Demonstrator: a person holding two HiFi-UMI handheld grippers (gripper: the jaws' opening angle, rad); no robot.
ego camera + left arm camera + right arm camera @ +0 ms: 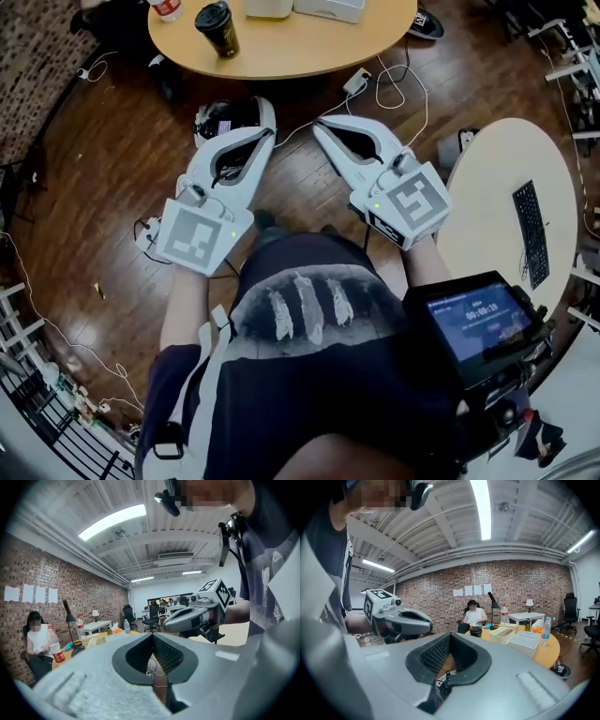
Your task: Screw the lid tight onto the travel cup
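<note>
A dark travel cup (217, 28) with a black lid stands upright on the round wooden table (309, 58) at the far side; in the right gripper view the cup (476, 631) shows in front of a seated person. Both grippers are held close to my body over the wooden floor, well short of the table. My left gripper (265, 112) is shut with nothing between its jaws, and its ribbed pads meet (152, 638). My right gripper (322, 127) is shut and empty too (449, 638). Their tips point towards each other, a small gap apart.
White trays (328, 7) and a red-labelled bottle (166, 7) share the round table. A white table with a keyboard (531, 232) is at my right. Cables (394, 84) and a black-and-white object (220, 117) lie on the floor. A person (474, 616) sits behind the round table.
</note>
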